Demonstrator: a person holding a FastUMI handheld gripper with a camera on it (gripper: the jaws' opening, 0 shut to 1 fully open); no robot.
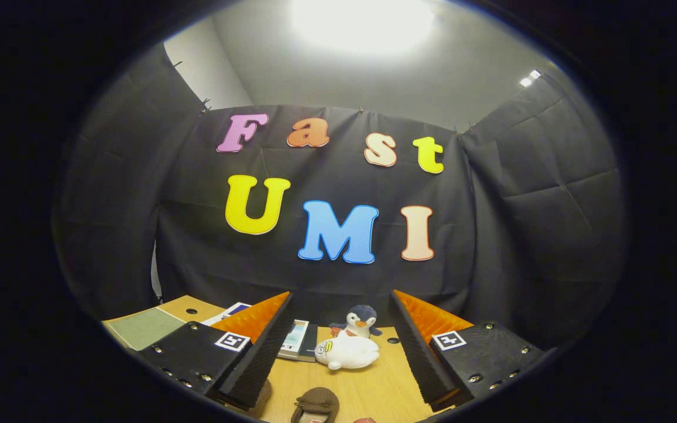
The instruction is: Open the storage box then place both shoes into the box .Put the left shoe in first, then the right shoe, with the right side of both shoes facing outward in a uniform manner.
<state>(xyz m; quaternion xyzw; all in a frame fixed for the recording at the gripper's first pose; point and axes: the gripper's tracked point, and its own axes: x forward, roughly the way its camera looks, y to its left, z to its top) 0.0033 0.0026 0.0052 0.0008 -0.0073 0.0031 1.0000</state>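
Note:
My gripper [341, 329] is held high and level above a wooden table [374, 388], its two fingers [256, 352] spread wide apart with nothing between them. Low between the fingers, near me, the top of a brown shoe [315, 405] peeks into view. A second brownish shape [261, 399] shows just under the left finger; too little of it shows to tell what it is. A small reddish object [365, 420] is barely visible beside the shoe.
A white plush toy [347, 351] lies on the table ahead between the fingers, with a penguin plush [361, 321] standing just behind it. Books [296, 341] lie to their left. A green mat [144, 329] covers the table's far left corner.

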